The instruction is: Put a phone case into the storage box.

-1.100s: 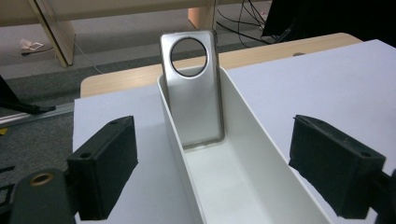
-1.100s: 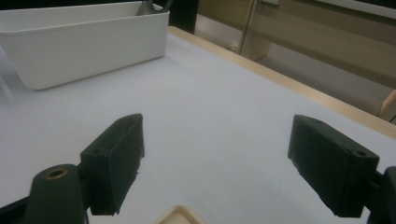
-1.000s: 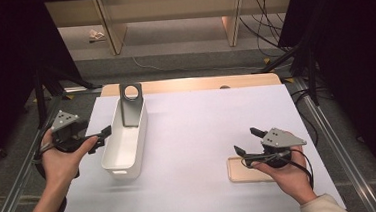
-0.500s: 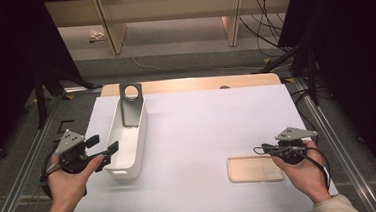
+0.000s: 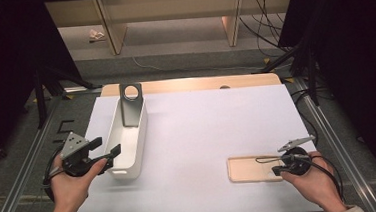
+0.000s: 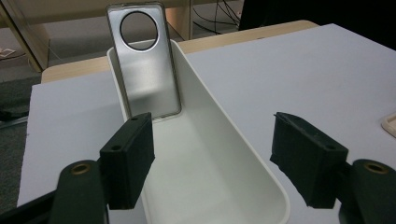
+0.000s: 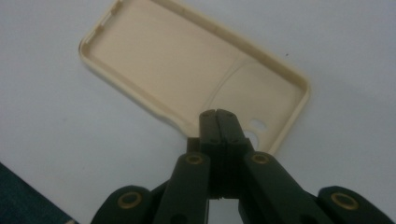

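A white oblong bin stands at the table's left. A silver phone case with a round hole leans upright in its far end. My left gripper is open at the bin's near end. Its jaws have just been closing a little; they straddle the bin's near end and neither pad presses on it. A beige phone case lies hollow side up at the front right. My right gripper is shut, its tips over that case's near rim, with nothing seen between the pads.
A white sheet covers the wooden table. Metal rails run along both sides. Cables and wooden legs stand on the floor beyond the far edge.
The right gripper's jaws have shut, and it has slid right toward the beige case's end. The left gripper has drawn nearer along the bin to its near end.
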